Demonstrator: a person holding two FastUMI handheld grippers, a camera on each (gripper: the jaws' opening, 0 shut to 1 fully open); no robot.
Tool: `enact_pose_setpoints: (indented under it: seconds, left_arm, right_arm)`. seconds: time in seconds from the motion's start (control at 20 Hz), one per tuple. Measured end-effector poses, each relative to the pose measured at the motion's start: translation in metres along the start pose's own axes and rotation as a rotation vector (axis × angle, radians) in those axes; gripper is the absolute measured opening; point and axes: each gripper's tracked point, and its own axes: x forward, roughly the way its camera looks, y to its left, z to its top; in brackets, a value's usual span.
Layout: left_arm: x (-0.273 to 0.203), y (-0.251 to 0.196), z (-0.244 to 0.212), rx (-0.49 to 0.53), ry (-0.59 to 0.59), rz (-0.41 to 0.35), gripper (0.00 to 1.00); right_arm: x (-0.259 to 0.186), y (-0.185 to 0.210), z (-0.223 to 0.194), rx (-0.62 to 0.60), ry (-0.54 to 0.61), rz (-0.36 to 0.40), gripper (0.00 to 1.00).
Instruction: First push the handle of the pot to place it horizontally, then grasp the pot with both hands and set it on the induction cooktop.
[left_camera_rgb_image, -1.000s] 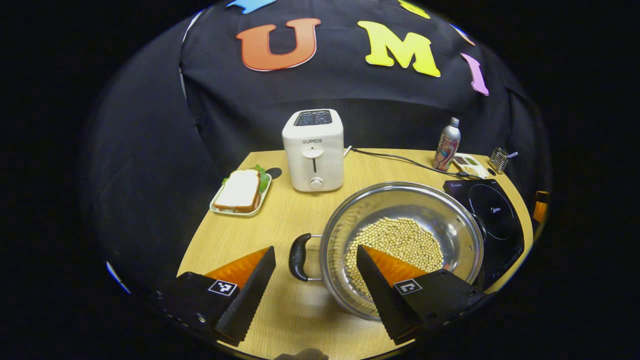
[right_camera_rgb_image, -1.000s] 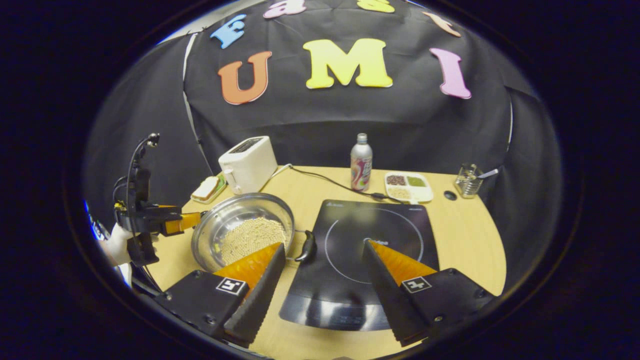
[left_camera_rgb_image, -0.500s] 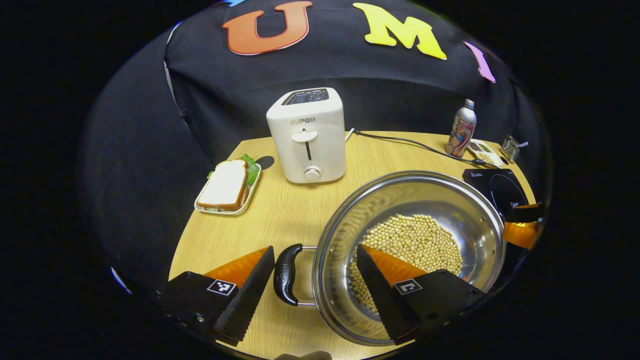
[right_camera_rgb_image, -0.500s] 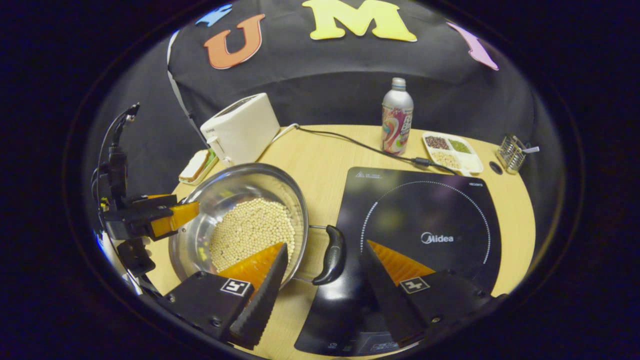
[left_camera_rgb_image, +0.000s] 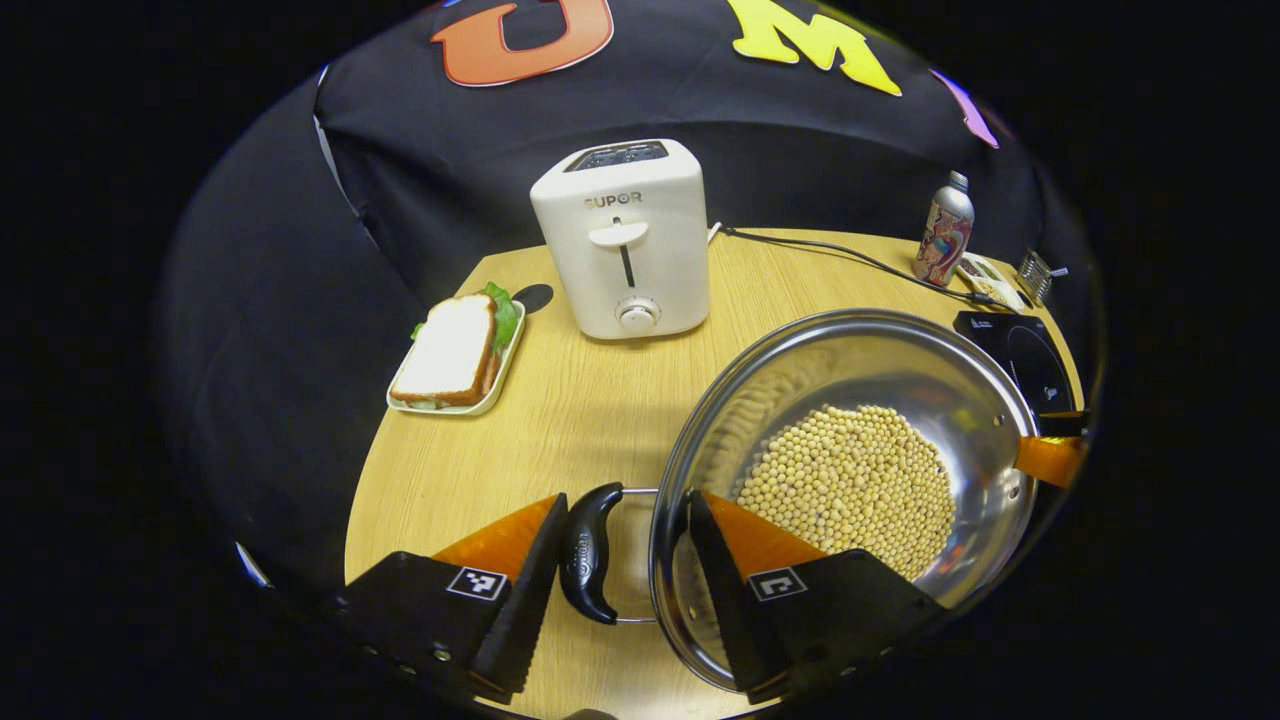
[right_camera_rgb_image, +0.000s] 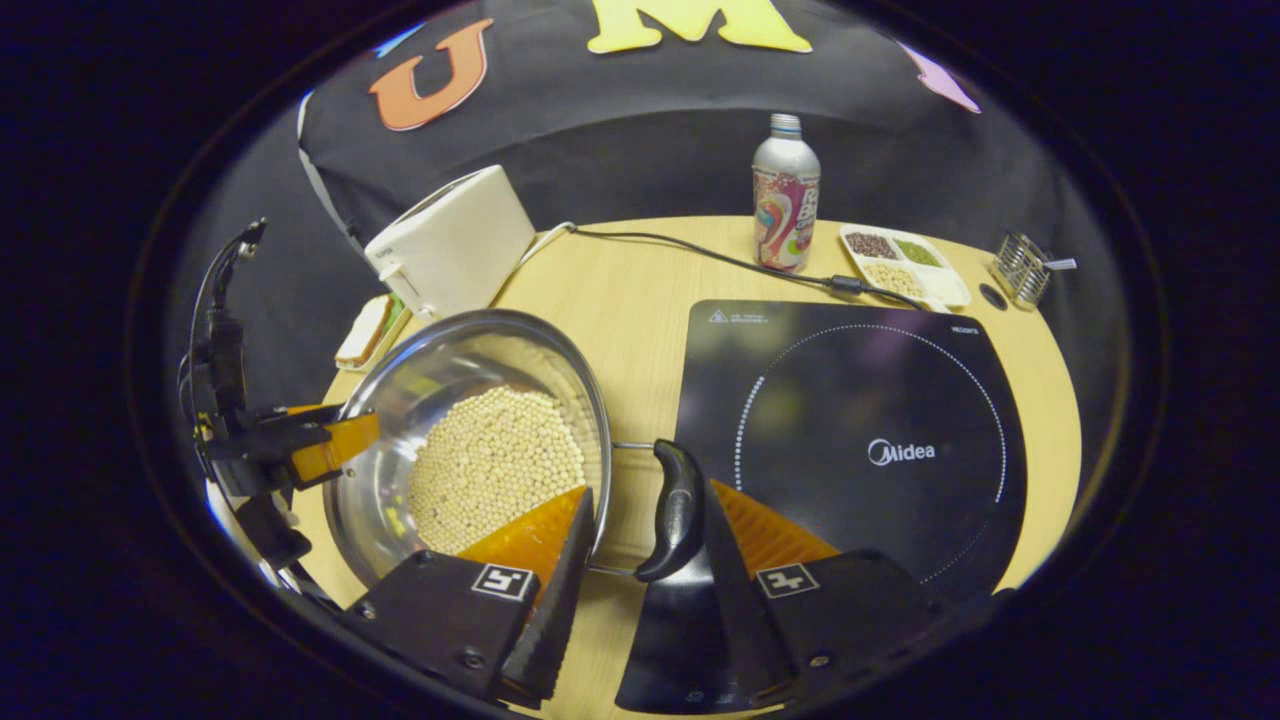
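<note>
We see the pot (left_camera_rgb_image: 850, 470) of pale beans (left_camera_rgb_image: 850, 490) on the tabletop (left_camera_rgb_image: 560, 400), just left of the cooktop (right_camera_rgb_image: 850, 440) in the right gripper view, its rim not yet over the glass. Each side of the pot has a black handle.

In the left gripper view, the left tongs (left_camera_rgb_image: 620, 590) stand apart around one handle (left_camera_rgb_image: 588, 550): one finger lies just outside it at 9 o'clock, the other reaches over the rim at 3 o'clock, above the beans. We cannot tell whether either finger touches.

In the right gripper view, the right tongs (right_camera_rgb_image: 640, 590) also stand apart around the other handle (right_camera_rgb_image: 675, 510), one finger over the beans, the other at the handle's outer side above the cooktop's near corner. The left tongs show again at 9 o'clock, at the pot's far rim.

Around the pot, the toaster (left_camera_rgb_image: 622, 238) stands at 11 o'clock in the left gripper view, with a sandwich (left_camera_rgb_image: 455, 350) on a small tray at 10 o'clock. Behind the cooktop stand a bottle (right_camera_rgb_image: 786, 195), a divided dish (right_camera_rgb_image: 905, 265) and a wire holder (right_camera_rgb_image: 1020, 268). A cord (right_camera_rgb_image: 700, 255) runs across the tabletop between toaster and cooktop.
</note>
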Motion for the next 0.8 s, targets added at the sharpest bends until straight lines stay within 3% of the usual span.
enact_pose_setpoints:
  seconds: [0.2,0.25,0.3,0.35,0.4,0.5,0.55,0.8]
  left_arm:
    - [-0.002,0.001,0.001,0.021,0.013,-0.024,0.68]
    - [-0.004,0.001,0.001,0.028,0.017,-0.028,0.76]
    - [-0.007,0.002,0.002,0.029,0.013,-0.030,0.64]
    - [-0.010,0.003,0.004,0.028,0.007,-0.028,0.72]
    - [-0.015,0.005,0.006,0.027,-0.004,-0.022,0.60]
    - [-0.026,0.009,0.011,0.024,-0.023,-0.014,0.50]
    - [-0.035,0.013,0.013,0.015,-0.037,-0.009,0.60]
    - [-0.070,0.013,0.028,-0.003,-0.095,-0.016,0.60]
  right_arm:
    - [0.000,0.000,0.001,0.061,0.028,-0.033,0.61]
    - [0.000,0.001,0.002,0.060,0.032,-0.036,0.59]
    - [0.001,0.001,0.004,0.060,0.030,-0.035,0.53]
    - [0.002,0.002,0.004,0.064,0.024,-0.028,0.53]
    - [-0.001,0.005,0.005,0.069,0.010,-0.013,0.52]
    - [-0.014,0.010,0.012,0.034,-0.031,-0.005,0.51]
    - [-0.021,0.013,0.019,0.008,-0.060,-0.005,0.48]
    - [-0.061,0.015,0.034,-0.024,-0.129,-0.005,0.48]
